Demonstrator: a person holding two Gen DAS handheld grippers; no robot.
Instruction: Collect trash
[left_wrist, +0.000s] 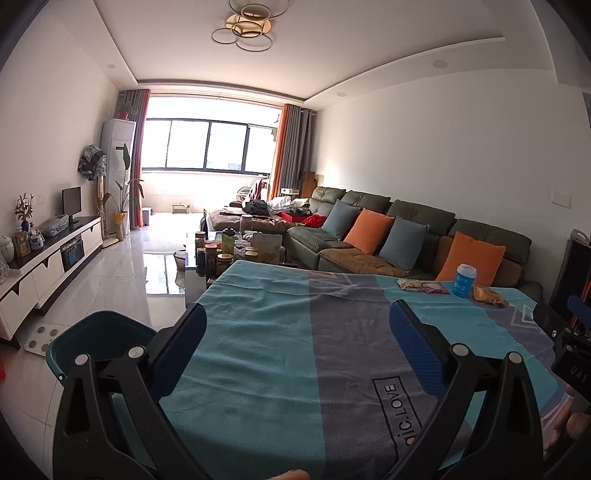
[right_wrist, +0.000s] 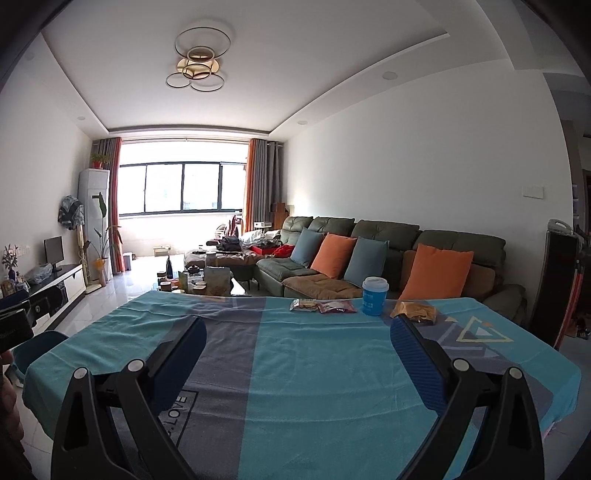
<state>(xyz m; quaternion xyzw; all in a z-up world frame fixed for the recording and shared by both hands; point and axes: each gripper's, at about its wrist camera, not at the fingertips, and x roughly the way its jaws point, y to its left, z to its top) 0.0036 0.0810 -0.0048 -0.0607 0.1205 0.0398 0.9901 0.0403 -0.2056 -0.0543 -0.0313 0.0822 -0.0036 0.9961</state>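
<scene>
Four trash items: cup (right_wrist: 374, 296), orange wrapper (right_wrist: 414, 312), two snack packets (right_wrist: 322, 306), all along the table's (right_wrist: 295, 369) far edge.
Left gripper (left_wrist: 297, 322): fingers spread, empty.
Right gripper (right_wrist: 297, 338): fingers spread, empty.
Bin (left_wrist: 99, 334): off the table's left edge.
Risk: cup tips if nudged; flat packets slip from the pinch; cloth bunches under fingertips.

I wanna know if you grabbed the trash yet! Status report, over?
Both grippers, left and right, jaws open, empty. Wrappers, blue cup, orange bag untouched at table's far edge. Nothing in the way.
</scene>
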